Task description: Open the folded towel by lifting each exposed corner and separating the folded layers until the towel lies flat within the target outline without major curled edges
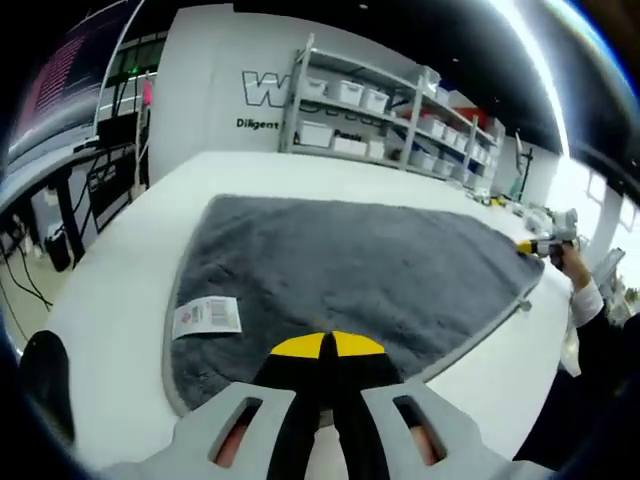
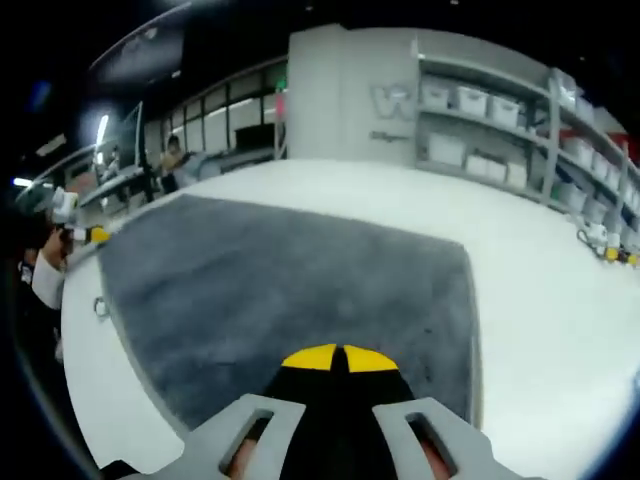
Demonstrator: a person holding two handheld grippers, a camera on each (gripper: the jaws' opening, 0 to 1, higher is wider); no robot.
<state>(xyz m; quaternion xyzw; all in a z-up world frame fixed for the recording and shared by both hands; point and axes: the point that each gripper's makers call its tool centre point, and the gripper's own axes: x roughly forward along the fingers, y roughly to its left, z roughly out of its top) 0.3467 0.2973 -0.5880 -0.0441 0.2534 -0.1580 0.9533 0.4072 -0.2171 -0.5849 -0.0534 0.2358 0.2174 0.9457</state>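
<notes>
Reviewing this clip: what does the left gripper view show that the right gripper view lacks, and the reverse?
Left gripper view: a white care label lying on the towel's near corner.

Right gripper view: a long glass wall at the far side, with a person standing beside it.

Both: the grey towel spread out on the white table, white storage shelves behind, and yellow-tipped jaws closed together, left gripper, right gripper.

Left gripper jaws closed, tips together; right gripper jaws closed likewise.
</notes>
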